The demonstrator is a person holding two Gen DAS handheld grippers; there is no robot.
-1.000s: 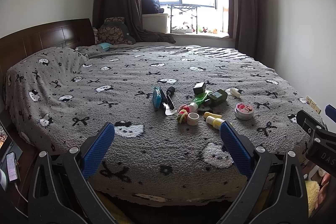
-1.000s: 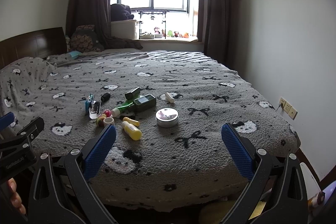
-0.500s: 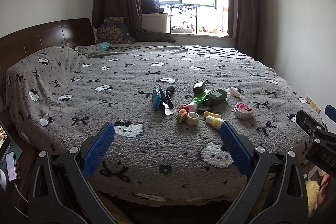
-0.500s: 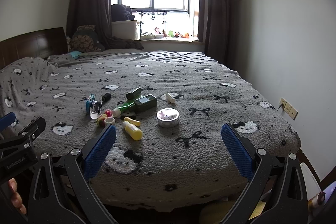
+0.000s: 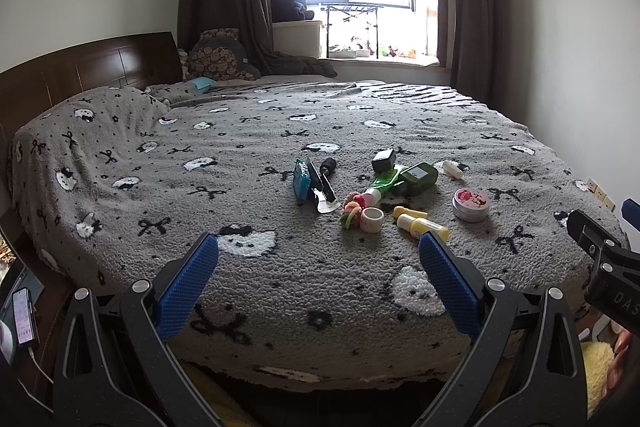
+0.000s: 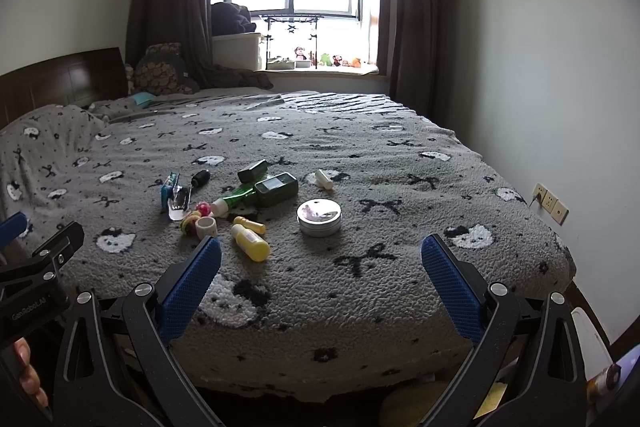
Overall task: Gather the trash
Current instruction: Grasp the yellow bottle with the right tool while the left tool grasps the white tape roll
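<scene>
A cluster of small items lies on the grey blanket of the bed [image 5: 280,267]: a round metal tin [image 5: 471,204] [image 6: 319,217], a yellow bottle [image 5: 420,225] [image 6: 250,242], a green bottle [image 5: 384,183] [image 6: 236,198], a dark green box [image 5: 418,177] [image 6: 277,189], a white ring [image 5: 372,219] [image 6: 206,227], a blue packet [image 5: 301,179] [image 6: 167,187] and a small white tube [image 5: 452,169] [image 6: 323,179]. My left gripper [image 5: 318,277] is open and empty at the bed's near edge. My right gripper [image 6: 320,277] is open and empty, short of the tin.
A dark wooden headboard [image 5: 80,71] stands at the left. A window sill with small toys [image 6: 320,61] lies beyond the bed. The wall with sockets [image 6: 552,205] runs along the right. A phone [image 5: 24,315] lies low at the left.
Both views have drifted slightly; the grippers stay open and nothing on the bed has moved.
</scene>
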